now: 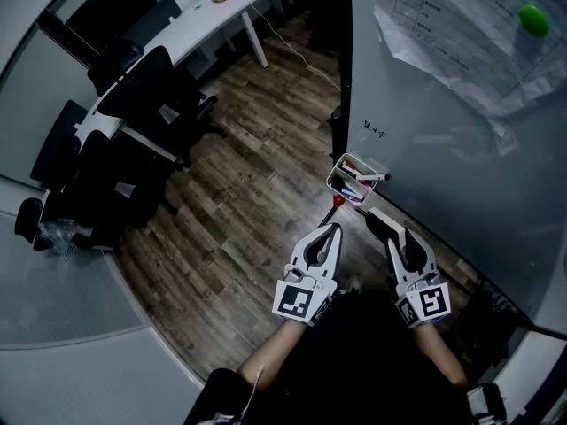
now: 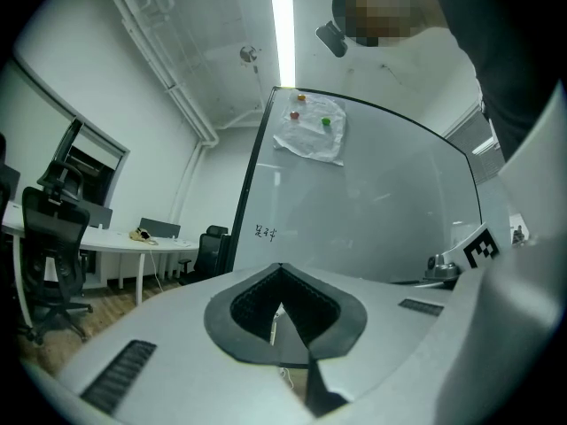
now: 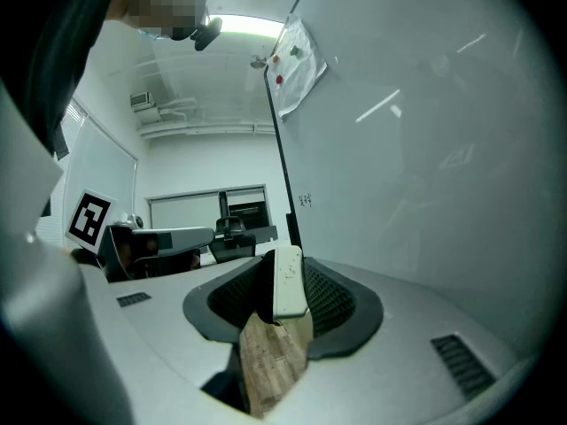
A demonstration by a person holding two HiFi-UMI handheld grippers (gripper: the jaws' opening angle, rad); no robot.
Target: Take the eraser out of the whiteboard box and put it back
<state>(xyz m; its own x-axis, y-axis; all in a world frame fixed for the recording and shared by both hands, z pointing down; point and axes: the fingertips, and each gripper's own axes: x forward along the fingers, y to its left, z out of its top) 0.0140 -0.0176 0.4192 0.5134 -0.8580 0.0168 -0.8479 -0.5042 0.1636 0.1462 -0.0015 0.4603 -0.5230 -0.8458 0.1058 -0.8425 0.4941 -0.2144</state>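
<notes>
The eraser, a dark block with a white back, sits between the jaws of my right gripper, just below and to the right of the whiteboard box. In the right gripper view the eraser stands on edge as a white slab, with the right gripper shut on it. The white box hangs on the whiteboard and holds several markers. My left gripper hovers left of the eraser and below the box, shut and empty. In its own view the left gripper has its tips together.
Paper sheets with a green magnet hang high on the whiteboard. Black office chairs and a long white desk stand to the left across the wood floor. A small red object shows just under the box.
</notes>
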